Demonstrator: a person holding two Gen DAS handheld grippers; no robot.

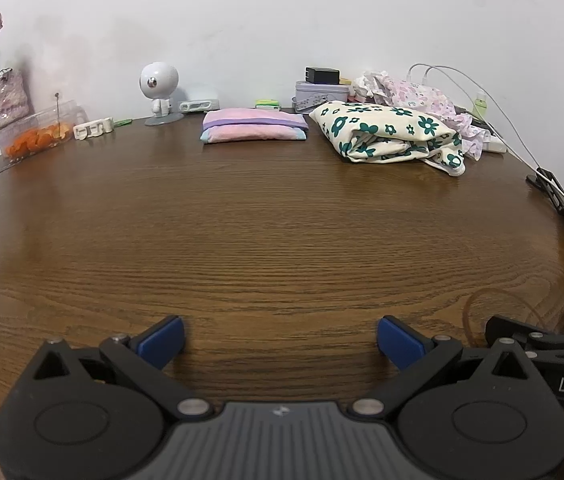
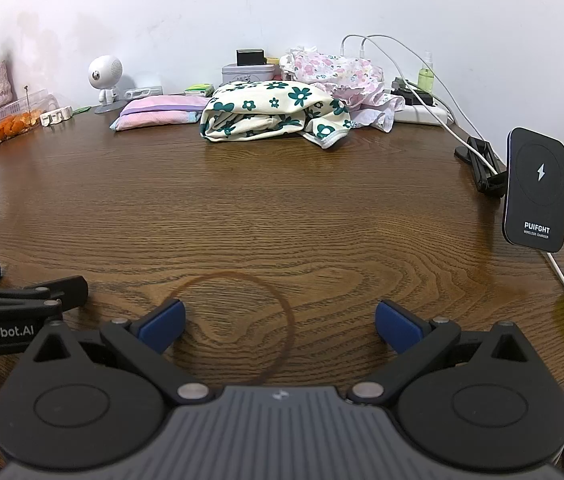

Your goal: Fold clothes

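I see a wireless charger (image 2: 536, 190) on its stand at the table's (image 1: 282, 240) right edge and a tub of orange fruit (image 1: 38, 136) far left. Folded floral clothes (image 1: 392, 132) and a pink towel (image 1: 254, 126) lie by the far wall. My left tongs (image 1: 280, 340) and right tongs (image 2: 280, 322) gape wide, holding nothing, side by side near the front edge.

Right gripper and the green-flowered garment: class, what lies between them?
Only bare wooden table, marked by a faint ring stain, separates the right gripper from the green-flowered garment, per the right wrist view.
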